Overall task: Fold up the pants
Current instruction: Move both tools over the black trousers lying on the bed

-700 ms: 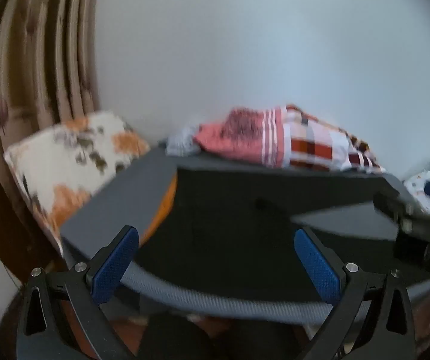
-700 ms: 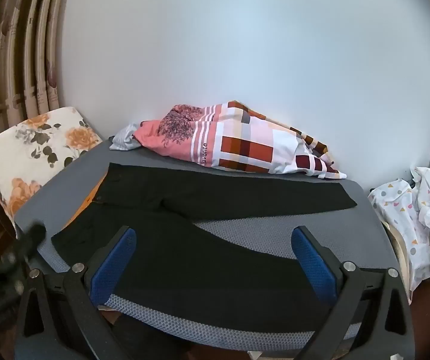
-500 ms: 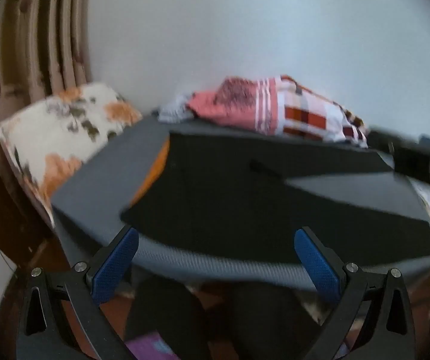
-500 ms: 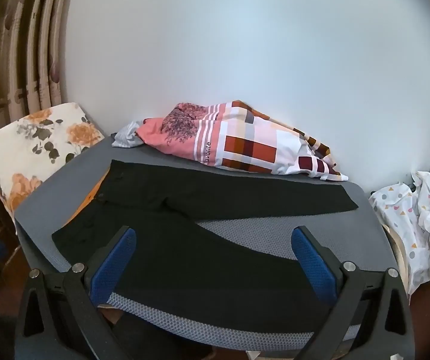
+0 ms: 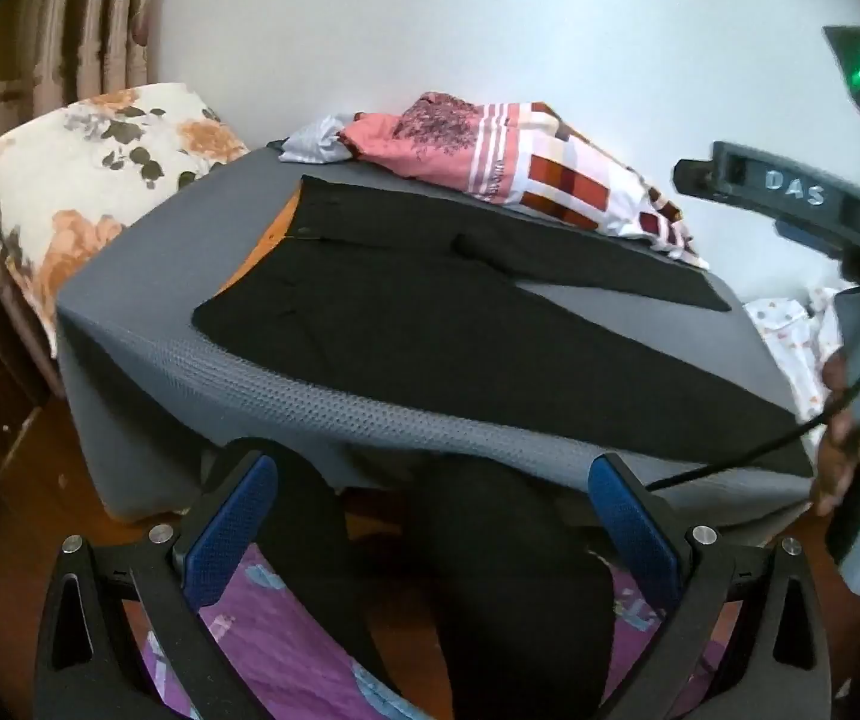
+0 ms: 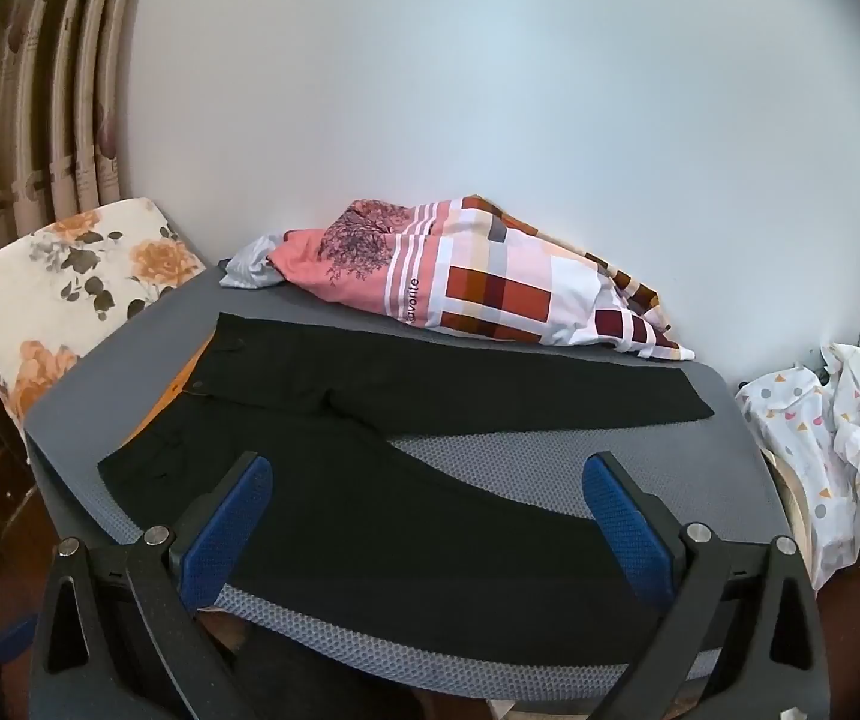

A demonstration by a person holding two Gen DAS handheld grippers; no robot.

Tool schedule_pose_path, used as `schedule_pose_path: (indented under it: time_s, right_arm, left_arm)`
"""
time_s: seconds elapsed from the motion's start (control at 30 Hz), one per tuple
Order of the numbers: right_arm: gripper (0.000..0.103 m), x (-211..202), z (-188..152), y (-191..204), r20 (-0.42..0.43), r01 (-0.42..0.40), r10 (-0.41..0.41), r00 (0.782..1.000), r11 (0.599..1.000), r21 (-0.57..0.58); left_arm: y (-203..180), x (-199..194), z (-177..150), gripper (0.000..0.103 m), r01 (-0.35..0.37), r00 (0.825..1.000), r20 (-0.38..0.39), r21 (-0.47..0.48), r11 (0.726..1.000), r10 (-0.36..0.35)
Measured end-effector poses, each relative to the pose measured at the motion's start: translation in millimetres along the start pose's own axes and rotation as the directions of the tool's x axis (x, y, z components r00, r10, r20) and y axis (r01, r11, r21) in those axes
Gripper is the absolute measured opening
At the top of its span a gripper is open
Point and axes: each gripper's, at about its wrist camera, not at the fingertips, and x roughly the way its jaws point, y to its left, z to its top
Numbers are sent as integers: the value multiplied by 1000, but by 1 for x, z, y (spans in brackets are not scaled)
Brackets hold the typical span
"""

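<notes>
pants (image 6: 370, 516) flat on grey pad (image 6: 550, 480), legs splayed; soft, limp, light. likely pinch waistband, left end. left gripper (image 5: 430, 528) and right gripper (image 6: 427, 522) wide open, empty.

Plain white wall (image 6: 490, 120), patterned curtain (image 6: 40, 138), perhaps wooden floor (image 5: 28, 480)

Grey mattress (image 6: 550, 480); black pants (image 6: 370, 516) spread flat; patterned quilt (image 6: 490, 294) at rear; orange cloth (image 6: 184, 384), perhaps, under waistband.
</notes>
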Motion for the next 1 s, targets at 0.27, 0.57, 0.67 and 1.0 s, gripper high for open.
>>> schedule_pose_path:
  time_s: [0.27,0.57,0.67,1.0]
  right_arm:
    - [102,2,-2,2,1,1,-1,1000,1000,1]
    - [102,9,-8,8,-14,-2,2,1000,1000,-4]
    - [102,19,-5,12,-31,-4,3,1000,1000,-11]
    - [102,48,-2,19,-78,-10,9,997,1000,-15]
  left_arm:
    - [-11,-14,7,103,165,985,48,-37,986,-163]
    - [-22,-23,25,103,108,986,123,25,994,-110]
    - [-21,-19,40,103,55,989,136,63,997,-63]
    - [4,1,95,103,-91,970,234,102,991,65]
